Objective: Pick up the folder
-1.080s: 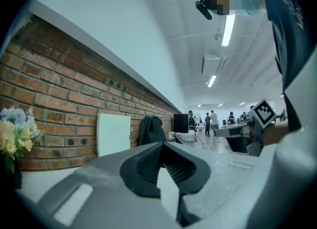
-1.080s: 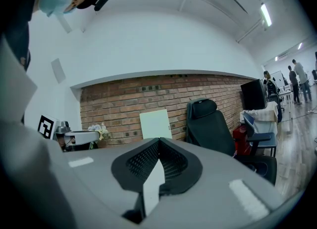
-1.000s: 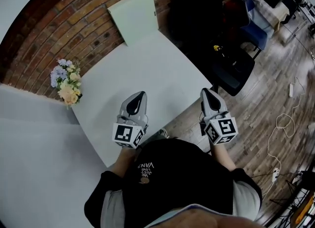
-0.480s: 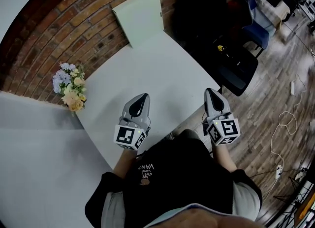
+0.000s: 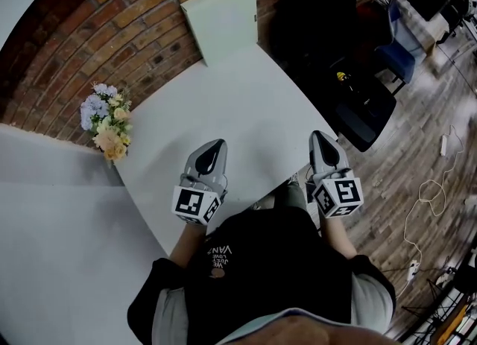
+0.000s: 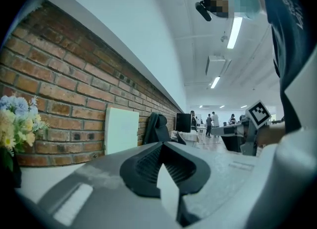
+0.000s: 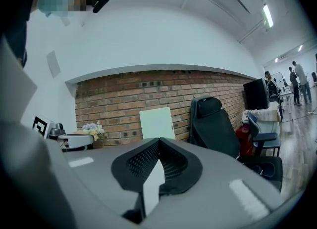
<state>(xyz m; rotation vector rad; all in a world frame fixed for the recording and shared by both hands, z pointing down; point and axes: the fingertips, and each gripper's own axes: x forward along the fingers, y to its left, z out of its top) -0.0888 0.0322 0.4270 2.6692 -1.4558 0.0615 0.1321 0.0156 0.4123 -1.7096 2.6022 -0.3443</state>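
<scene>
Folder (image 5: 221,19) stands upright at the far edge of the desk (image 5: 238,101), leaning on the brick wall (image 5: 112,30). Left claw (image 5: 215,144) and right claw (image 5: 319,138) are both pressed together, empty, at the desk's near side, well apart from the folder. Flowers (image 5: 106,121) sit at the desk's left corner.

The folder (image 5: 221,19) stands at the far edge of the tabletop (image 5: 246,101), against the brick wall (image 5: 112,34). Flowers (image 5: 106,121) sit at its left corner. A chair (image 5: 361,109) stands on the floor to the right. The left gripper (image 5: 215,144) and right gripper (image 5: 317,136) are at the near edge, well apart from the folder.
</scene>
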